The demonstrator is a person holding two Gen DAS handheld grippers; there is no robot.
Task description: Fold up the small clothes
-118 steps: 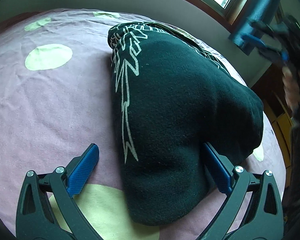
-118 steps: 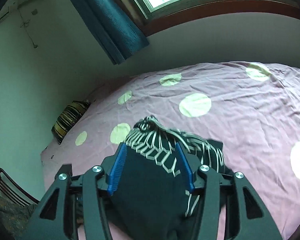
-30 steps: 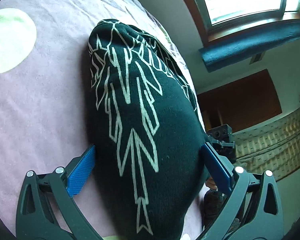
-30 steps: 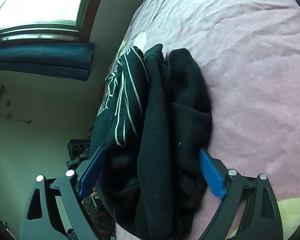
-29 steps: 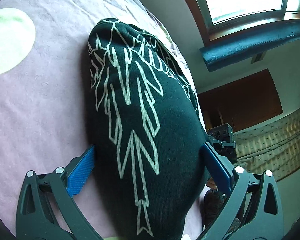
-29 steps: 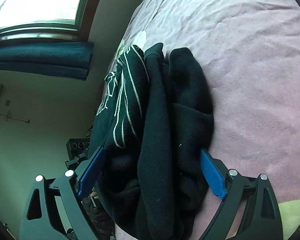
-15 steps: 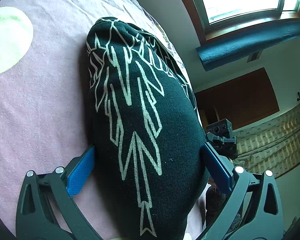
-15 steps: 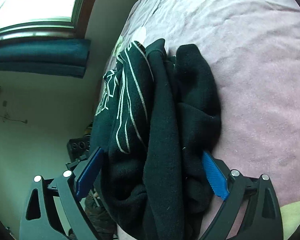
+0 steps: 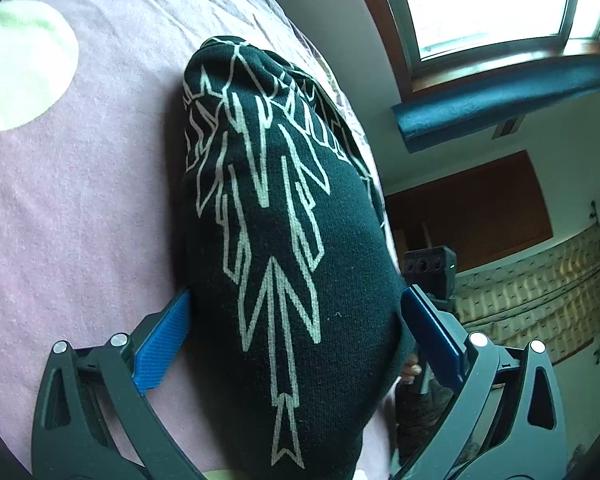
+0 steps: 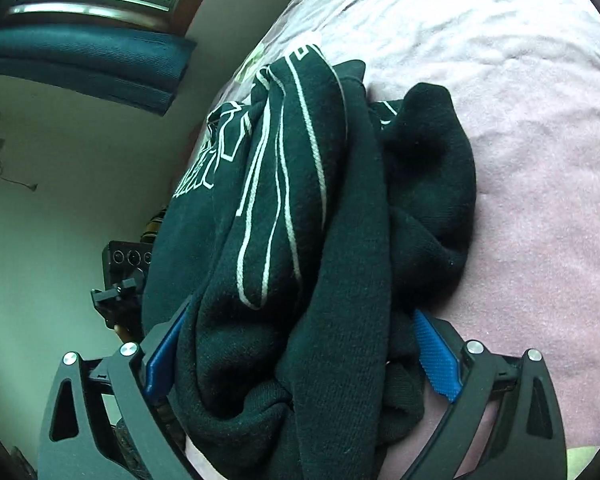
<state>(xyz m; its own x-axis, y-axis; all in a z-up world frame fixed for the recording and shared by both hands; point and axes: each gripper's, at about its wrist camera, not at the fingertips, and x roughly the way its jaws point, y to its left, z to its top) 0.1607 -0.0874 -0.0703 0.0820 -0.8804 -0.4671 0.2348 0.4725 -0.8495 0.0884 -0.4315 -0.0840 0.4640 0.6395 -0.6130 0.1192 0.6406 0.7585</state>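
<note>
- Black knit fills both views: a folded dark sweater (image 9: pixel 284 248) with a pale line pattern lies bundled on the bed (image 9: pixel 80 200), which is covered in a pink sheet with pale green dots.
- Left gripper (image 9: pixel 296 332): its jaws stand wide apart with the bundle's near end between them. The blue pad of the jaw on the view's left touches the sweater's side low against the sheet; the blue pad on the view's right presses the opposite side, where the fabric bulges over it.
- From the left jaws the sweater runs forward and away, its patterned face up, tapering to a rounded far end on the sheet.
- Right gripper (image 10: pixel 300 344): jaws spread wide around the thick stacked folds of the sweater (image 10: pixel 308 240), both blue pads against the cloth. The jaw on the view's left is partly buried under a fold; the serrated pad on the view's right sits at the bundle's lower edge by the sheet.
- Ahead of the right jaws, several layers stand edge-on, the patterned layer on the view's left and plain black rolls toward the bed (image 10: pixel 520 140).
- Each wrist view shows part of the other gripper's black camera block just past the bundle's far side.
- Beyond the bed are a window (image 9: pixel 488 8) and a dark blue curtain (image 10: pixel 88 64).
</note>
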